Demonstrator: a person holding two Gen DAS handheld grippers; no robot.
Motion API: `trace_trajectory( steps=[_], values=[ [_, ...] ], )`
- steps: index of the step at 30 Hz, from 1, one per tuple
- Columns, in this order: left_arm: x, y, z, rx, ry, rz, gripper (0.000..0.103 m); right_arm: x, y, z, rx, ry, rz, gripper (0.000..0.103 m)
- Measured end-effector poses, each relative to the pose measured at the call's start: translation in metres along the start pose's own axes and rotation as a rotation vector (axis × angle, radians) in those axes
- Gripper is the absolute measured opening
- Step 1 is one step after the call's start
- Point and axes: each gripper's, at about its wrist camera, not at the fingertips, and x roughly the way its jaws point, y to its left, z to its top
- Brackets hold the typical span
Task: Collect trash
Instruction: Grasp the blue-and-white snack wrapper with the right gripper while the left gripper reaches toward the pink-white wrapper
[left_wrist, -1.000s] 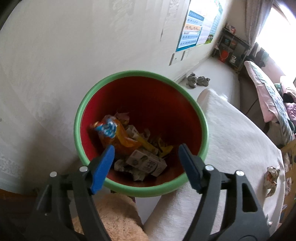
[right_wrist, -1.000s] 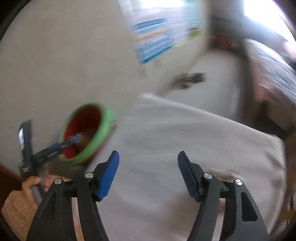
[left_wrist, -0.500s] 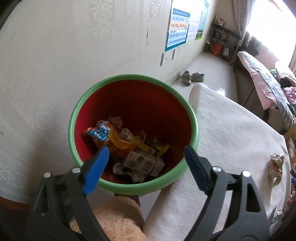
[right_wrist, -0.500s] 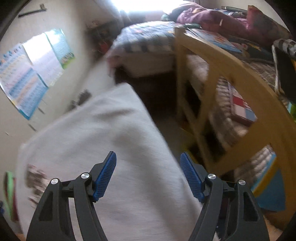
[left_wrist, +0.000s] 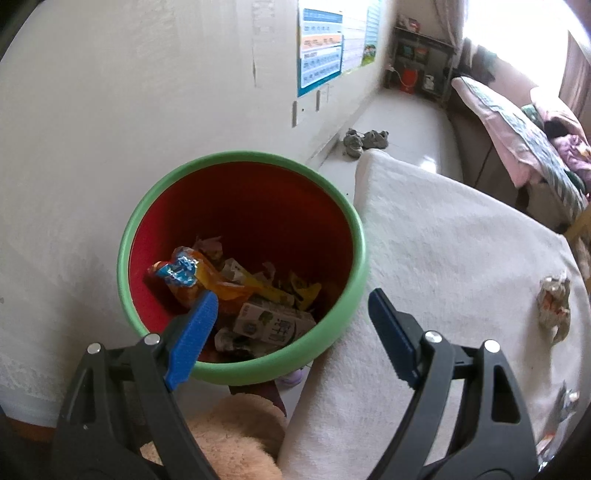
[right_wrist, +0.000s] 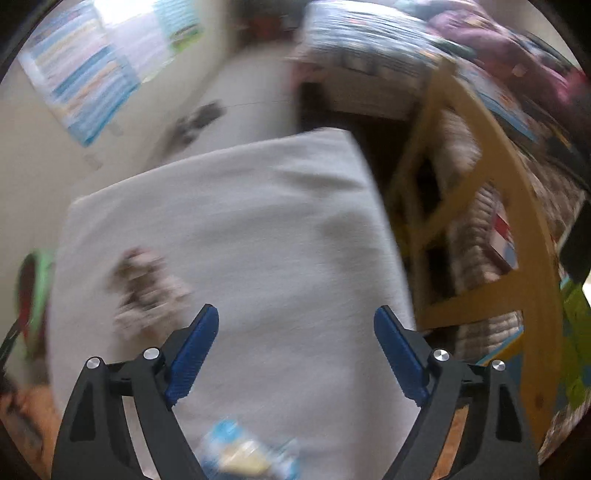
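Beside the wall, the red bin (left_wrist: 242, 266) already held wrappers while your left gripper (left_wrist: 291, 332) hovered empty and spread, and your right gripper (right_wrist: 293, 350), jaws opening on nothing, had swung across the white cloth (right_wrist: 258, 221) toward the crumpled wrapper (right_wrist: 147, 291).

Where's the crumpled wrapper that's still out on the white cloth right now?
In the left wrist view the crumpled wrapper lies on the white cloth near its right edge, well right of the green-rimmed bin; nothing touches it.
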Motion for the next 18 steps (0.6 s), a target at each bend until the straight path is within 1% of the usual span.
trace_trajectory(
  steps=[1,2,3,5,7,8,10,11,13,14,15,16,17,18],
  values=[
    [-0.001,0.0,-0.002,0.003,-0.004,-0.001,0.081,-0.003,0.012,-0.007,-0.071,0.017,0.0,0.091],
    [-0.002,-0.001,-0.002,0.004,-0.007,-0.004,0.081,-0.005,0.026,-0.02,-0.191,0.043,-0.017,0.092],
    [-0.004,-0.001,-0.002,0.006,-0.011,-0.009,0.081,-0.003,0.035,-0.03,-0.271,0.067,-0.038,0.092],
    [-0.006,-0.005,-0.004,0.012,-0.014,-0.022,0.081,0.01,0.047,-0.059,-0.456,0.156,-0.101,0.092],
    [-0.013,-0.012,-0.012,0.014,-0.012,-0.061,0.081,0.026,0.045,-0.081,-0.55,0.238,-0.138,0.092],
    [-0.016,-0.016,-0.016,0.009,-0.008,-0.087,0.081,0.038,0.044,-0.092,-0.582,0.298,-0.151,0.092],
    [-0.025,-0.029,-0.032,0.015,0.007,-0.156,0.081,0.05,0.044,-0.1,-0.601,0.359,-0.137,0.089],
    [-0.031,-0.04,-0.042,0.041,0.016,-0.191,0.081,0.053,0.046,-0.102,-0.611,0.378,-0.123,0.086],
    [-0.045,-0.072,-0.058,0.15,0.03,-0.277,0.081,0.053,0.055,-0.106,-0.637,0.387,-0.085,0.084],
    [-0.05,-0.086,-0.062,0.203,0.034,-0.31,0.081,0.053,0.058,-0.107,-0.644,0.388,-0.067,0.081],
    [-0.056,-0.101,-0.067,0.264,0.039,-0.348,0.081,0.054,0.061,-0.109,-0.645,0.395,-0.054,0.078],
    [-0.063,-0.119,-0.073,0.338,0.045,-0.399,0.081,0.056,0.062,-0.111,-0.644,0.404,-0.049,0.068],
    [-0.07,-0.135,-0.079,0.404,0.053,-0.45,0.081,0.058,0.063,-0.113,-0.643,0.416,-0.044,0.057],
    [-0.076,-0.149,-0.084,0.454,0.062,-0.491,0.081,0.06,0.063,-0.115,-0.634,0.43,-0.031,0.052]
  ],
)
